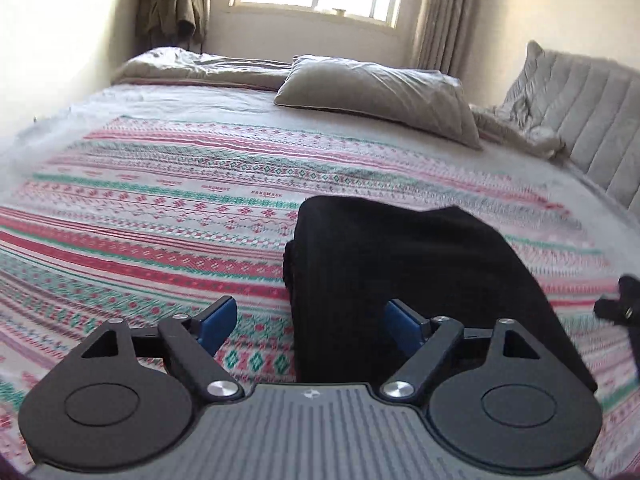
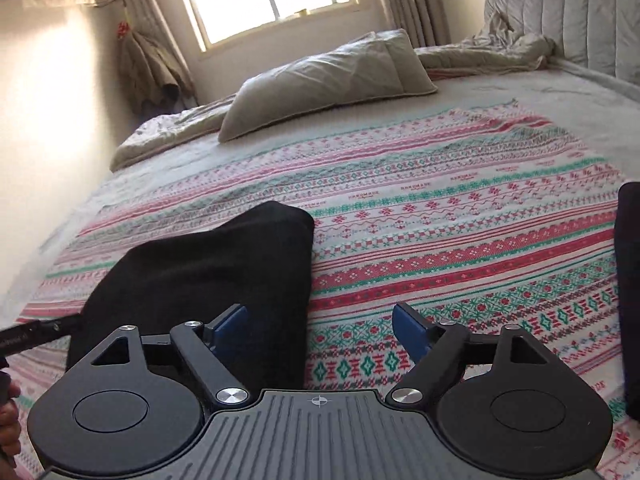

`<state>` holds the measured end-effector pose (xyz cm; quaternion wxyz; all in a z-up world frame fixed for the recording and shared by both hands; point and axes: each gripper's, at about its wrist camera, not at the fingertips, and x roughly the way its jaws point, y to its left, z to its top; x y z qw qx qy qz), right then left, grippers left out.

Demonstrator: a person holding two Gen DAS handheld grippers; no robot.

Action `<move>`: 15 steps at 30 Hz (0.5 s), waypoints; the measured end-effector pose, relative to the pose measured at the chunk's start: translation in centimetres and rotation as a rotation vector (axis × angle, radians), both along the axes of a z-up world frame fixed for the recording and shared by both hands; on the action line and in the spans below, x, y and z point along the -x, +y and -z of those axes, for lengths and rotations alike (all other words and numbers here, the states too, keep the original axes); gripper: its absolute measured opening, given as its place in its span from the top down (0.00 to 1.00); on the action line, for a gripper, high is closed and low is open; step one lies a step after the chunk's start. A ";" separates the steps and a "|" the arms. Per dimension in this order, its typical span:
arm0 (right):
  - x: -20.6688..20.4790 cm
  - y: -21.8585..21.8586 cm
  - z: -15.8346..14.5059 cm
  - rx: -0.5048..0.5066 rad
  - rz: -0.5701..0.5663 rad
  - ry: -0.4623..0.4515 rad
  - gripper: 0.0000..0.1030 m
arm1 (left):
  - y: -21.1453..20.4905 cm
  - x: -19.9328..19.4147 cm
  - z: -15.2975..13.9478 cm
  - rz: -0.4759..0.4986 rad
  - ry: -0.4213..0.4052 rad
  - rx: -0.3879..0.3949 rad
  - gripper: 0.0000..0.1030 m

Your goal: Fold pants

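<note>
Left gripper (image 1: 308,322): jaws are standing spread, nothing is pinched; the blue right-hand pad is showing against the black pants, the left-hand pad over the bedspread; contact with the cloth cannot be told.
Right gripper (image 2: 320,330): jaws are standing spread, nothing is between them; the left-hand pad is showing against the pants' near edge, the other over bare bedspread.
Pants (image 1: 404,280): lying on the bed as a compact, black, layered bundle, with stacked edges showing on its left side in the left wrist view.
Bedspread (image 1: 160,224): striped pattern, lying flat under the pants.
Pillow (image 2: 328,80): resting well beyond the pants, near the window.
Dark shape (image 2: 628,288): sitting at the right edge of the right wrist view; what it is cannot be told.
Step in hand: judging by the bundle and two empty grippers, a fold is looking complete and the cloth is lying free.
Next move: if another fold is wanted, both grippers are needing to drop to one edge, pinch all layers together and carry them across evenly; otherwise smoothing or withdrawing is sufficing.
</note>
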<state>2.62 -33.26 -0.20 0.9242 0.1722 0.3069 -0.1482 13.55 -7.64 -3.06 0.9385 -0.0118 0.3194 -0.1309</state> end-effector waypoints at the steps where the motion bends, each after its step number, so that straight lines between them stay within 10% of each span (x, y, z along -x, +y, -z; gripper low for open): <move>1: 0.3 0.3 -0.2 0.002 -0.005 -0.004 0.15 | -0.2 0.6 -0.1 0.000 0.001 -0.015 0.12; 15: 4.5 6.8 -3.4 0.165 -0.039 -0.009 0.05 | -0.5 5.2 -0.7 -0.056 0.071 -0.077 0.00</move>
